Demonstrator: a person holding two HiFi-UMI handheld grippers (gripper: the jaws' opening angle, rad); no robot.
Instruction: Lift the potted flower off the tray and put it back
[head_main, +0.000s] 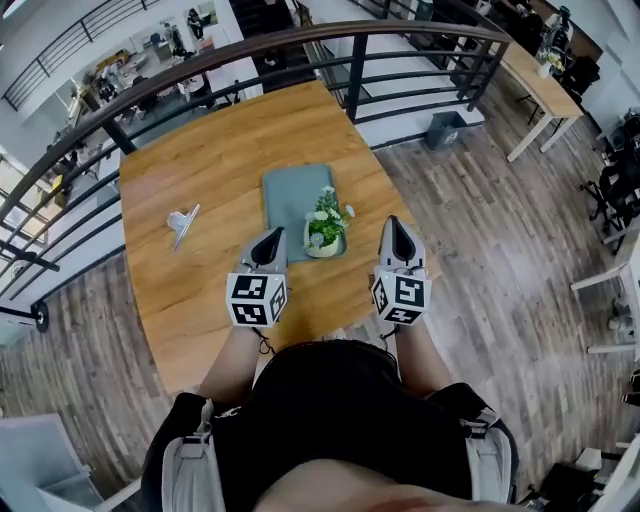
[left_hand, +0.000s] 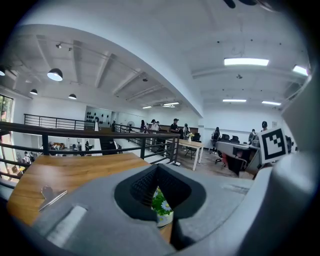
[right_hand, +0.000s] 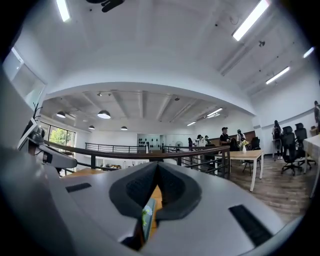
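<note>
A clip (head_main: 183, 222) lies at the counter's (head_main: 250, 140) left. My left fingers (head_main: 266, 250) are pressed together, empty. The flower (head_main: 326, 222), white daisies and green leaves in a small pale pot, stands upright at the grey tray's (head_main: 290, 190) near right corner. My right fingers (head_main: 400, 242) are together too, holding nothing.

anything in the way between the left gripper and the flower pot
Nothing visible. Only bare table lies between the left gripper and the pot; the clip sits well off to the left.
</note>
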